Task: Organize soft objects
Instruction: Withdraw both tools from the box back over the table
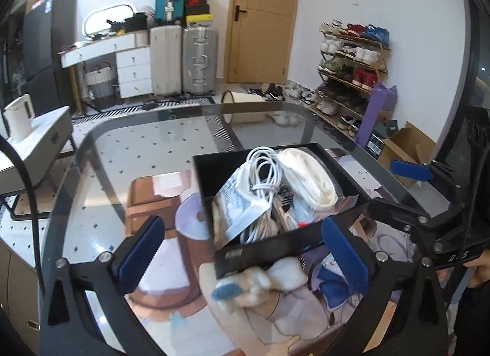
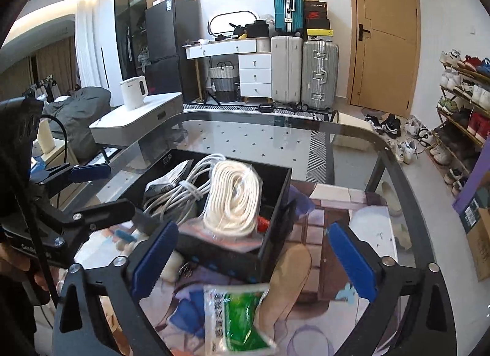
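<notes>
Packet [image 2: 237, 316] — upright, perhaps tilted

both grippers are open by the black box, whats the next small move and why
Probably lower the right gripper onto the green-and-white packet lying on the mat in front of the black box. Its jaws stand open and empty, the packet is still outside the box, and the cable bundles are already inside.
</notes>
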Demonstrator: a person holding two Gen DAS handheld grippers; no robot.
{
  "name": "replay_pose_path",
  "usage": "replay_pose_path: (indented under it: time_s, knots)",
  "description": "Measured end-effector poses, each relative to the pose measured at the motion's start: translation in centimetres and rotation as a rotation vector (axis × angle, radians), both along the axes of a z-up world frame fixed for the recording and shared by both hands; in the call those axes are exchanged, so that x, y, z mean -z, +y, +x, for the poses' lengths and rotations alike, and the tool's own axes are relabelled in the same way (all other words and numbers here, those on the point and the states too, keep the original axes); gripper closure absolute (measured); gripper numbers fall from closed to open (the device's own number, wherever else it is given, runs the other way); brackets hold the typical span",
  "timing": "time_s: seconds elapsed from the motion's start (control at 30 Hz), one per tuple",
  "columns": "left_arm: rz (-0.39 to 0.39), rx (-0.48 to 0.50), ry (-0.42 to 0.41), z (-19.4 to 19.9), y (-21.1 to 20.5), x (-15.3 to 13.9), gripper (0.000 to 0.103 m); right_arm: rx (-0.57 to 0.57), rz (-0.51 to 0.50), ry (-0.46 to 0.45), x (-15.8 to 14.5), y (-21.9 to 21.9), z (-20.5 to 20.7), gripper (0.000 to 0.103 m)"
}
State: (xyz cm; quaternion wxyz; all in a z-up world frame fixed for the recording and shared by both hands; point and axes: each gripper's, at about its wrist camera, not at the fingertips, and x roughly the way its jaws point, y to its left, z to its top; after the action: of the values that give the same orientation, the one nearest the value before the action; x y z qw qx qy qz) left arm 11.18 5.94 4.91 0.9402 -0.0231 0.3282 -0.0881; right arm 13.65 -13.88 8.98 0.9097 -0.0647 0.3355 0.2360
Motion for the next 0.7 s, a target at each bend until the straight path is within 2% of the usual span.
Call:
replay_pose_path:
  time_s: [0.27, 0.7]
  knots:
    - [0.008, -0.051, 0.008, -2.7, 0.6, 1.4, 0.000, -0.015, -0.022, 0.028, 1.4, -1.1, -2.1, 0.001]
    - [0.042, -0.047, 0.070, -2.9, -0.9, 4.1, 0.000, -0.050, -0.078, 0.097, 4.4, -0.9, -1.9, 0.001]
